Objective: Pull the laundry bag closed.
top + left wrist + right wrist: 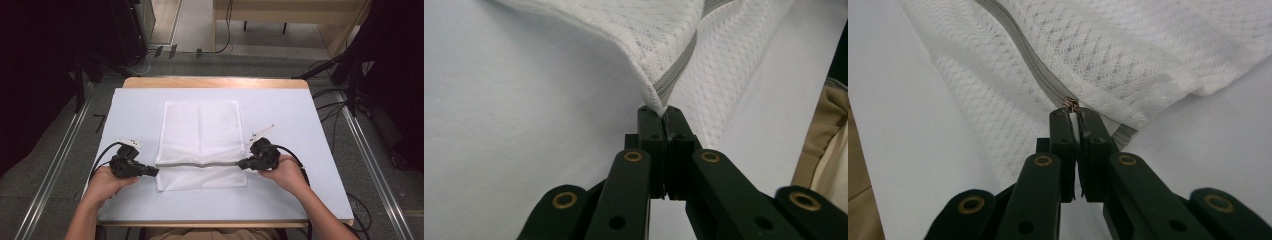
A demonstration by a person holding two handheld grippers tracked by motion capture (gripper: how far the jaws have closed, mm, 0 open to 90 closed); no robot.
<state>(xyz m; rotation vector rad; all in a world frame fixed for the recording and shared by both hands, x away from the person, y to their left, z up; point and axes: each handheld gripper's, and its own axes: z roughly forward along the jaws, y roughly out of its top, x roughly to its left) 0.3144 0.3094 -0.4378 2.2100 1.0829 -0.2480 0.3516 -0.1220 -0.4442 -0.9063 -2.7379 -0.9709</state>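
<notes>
High view: white mesh bag (201, 145) at frame centre on the desk (135, 110), left gripper (151, 171) and right gripper (242, 164) at its zipper ends. Left gripper view: jaws clenched on the bag's corner (659, 97), frame centre. Right gripper view: jaws clenched on the zipper pull (1071, 106), frame centre.

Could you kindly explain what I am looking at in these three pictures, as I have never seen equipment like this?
No robot here: a person holds a hand tool with two black jaws in each hand. The high view looks down on a table. A white mesh bag with a grey zipper lies on it. The other two pictures come from cameras riding on the tools. The left gripper is shut on the bag's corner at the zipper's end. The right gripper is shut on the zipper pull at the opposite end.
</notes>
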